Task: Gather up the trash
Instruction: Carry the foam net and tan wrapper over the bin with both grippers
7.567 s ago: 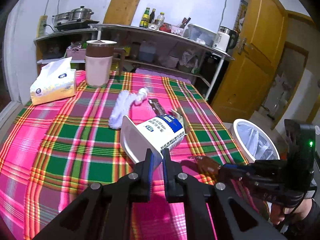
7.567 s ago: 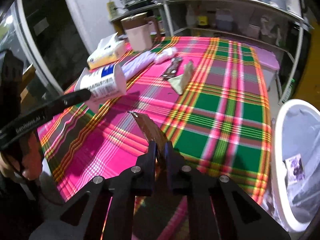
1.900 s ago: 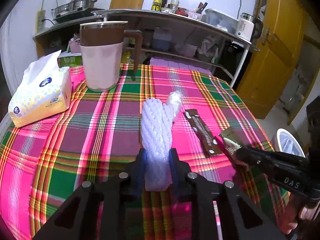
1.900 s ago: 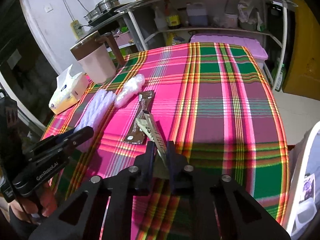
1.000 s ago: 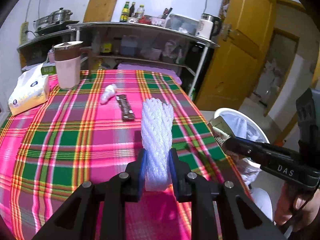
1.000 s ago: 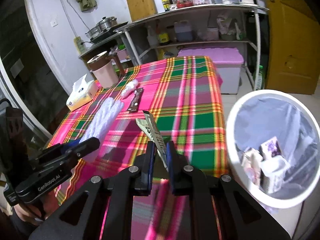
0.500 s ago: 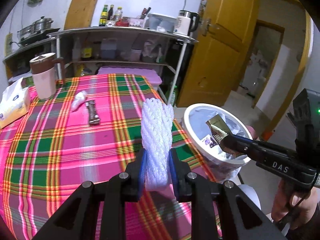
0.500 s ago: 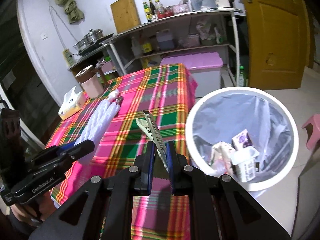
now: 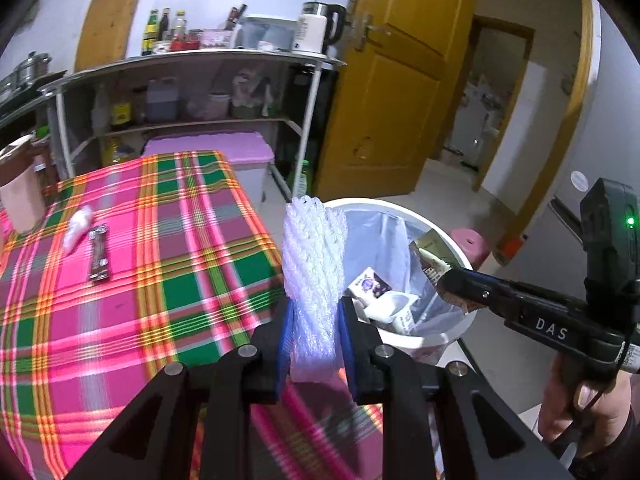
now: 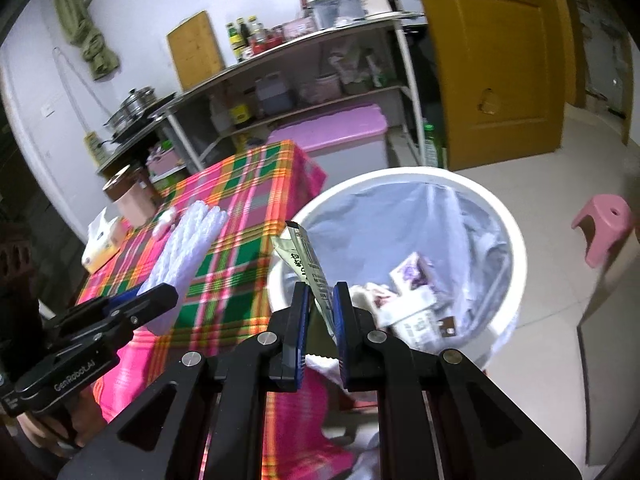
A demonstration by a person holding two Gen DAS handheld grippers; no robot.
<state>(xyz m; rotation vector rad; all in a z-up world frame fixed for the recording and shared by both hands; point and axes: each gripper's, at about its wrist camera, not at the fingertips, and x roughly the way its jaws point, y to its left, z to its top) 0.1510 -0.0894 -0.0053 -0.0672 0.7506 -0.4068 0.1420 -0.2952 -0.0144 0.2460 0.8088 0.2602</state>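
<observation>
Gripping entry one: white foam net sleeve (image 9: 314, 264), pinched at its lower end between the closed jaws of the left gripper (image 9: 314, 340), standing upright at the table's edge beside the bin. Judged very light, soft, springy; it likely squashes under the pads, so a hold low and across its width suits.

Entry two: flat snack wrapper (image 10: 306, 268), clamped near its bottom edge by the right gripper (image 10: 320, 308), jaws closed on it, above the near rim of the white trash bin (image 10: 516, 248). Judged thin, slick, floppy.

Remaining on the plaid tablecloth (image 9: 132, 280): brown wrapper (image 9: 99, 254), small white wad (image 9: 76, 226), both well apart from the bin.
</observation>
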